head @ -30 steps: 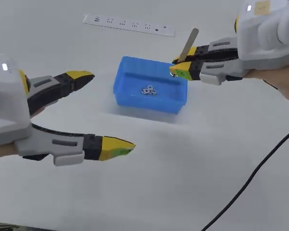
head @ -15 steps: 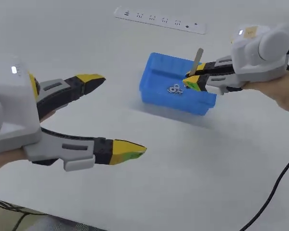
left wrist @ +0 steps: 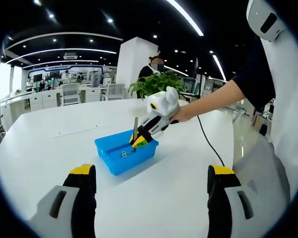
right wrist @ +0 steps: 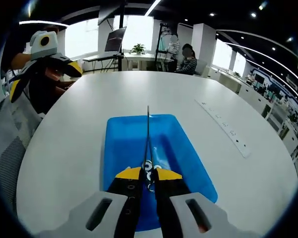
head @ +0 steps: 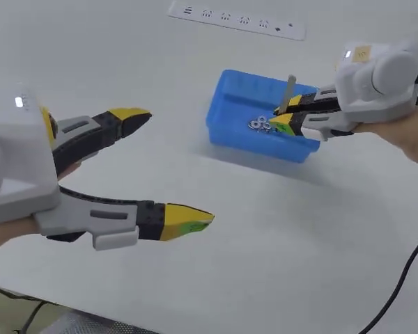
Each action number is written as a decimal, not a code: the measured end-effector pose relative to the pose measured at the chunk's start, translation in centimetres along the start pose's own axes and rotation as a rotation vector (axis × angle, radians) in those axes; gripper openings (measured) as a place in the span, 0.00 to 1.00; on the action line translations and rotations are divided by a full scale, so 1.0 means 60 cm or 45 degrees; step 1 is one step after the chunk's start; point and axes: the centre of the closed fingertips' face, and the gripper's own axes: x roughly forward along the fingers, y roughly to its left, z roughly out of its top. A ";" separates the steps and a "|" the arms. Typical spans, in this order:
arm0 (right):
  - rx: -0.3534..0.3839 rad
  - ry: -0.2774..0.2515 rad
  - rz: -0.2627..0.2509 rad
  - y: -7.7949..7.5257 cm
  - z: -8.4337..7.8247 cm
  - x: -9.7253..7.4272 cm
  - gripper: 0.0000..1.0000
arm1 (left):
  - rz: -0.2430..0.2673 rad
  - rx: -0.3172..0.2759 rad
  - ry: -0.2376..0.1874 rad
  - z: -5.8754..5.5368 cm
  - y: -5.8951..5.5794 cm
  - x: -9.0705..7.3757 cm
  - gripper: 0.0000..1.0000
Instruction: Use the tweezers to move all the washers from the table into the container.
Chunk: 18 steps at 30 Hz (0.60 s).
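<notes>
right gripper (head: 282, 124) clenched on the tweezers (head: 288, 94) over the blue container (head: 231, 133), washers (head: 259, 124) clustered inside the container, left gripper (head: 173, 168) spread wide and holding nothing, well apart from the container, power strip (head: 238, 21) beyond the container

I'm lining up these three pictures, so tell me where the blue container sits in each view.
Head view: container upper right of centre.
Left gripper view: container centre, slightly left.
Right gripper view: container centre, ahead of jaws.
Shared landmark: the tweezers above it.
</notes>
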 end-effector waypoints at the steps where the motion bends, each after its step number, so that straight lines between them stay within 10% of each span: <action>1: 0.000 -0.001 -0.001 0.000 0.001 0.000 0.10 | -0.007 0.001 0.003 -0.001 -0.003 0.002 0.98; 18: -0.021 -0.033 -0.031 -0.007 0.024 -0.015 0.07 | 0.001 -0.050 -0.060 0.026 0.006 0.008 0.95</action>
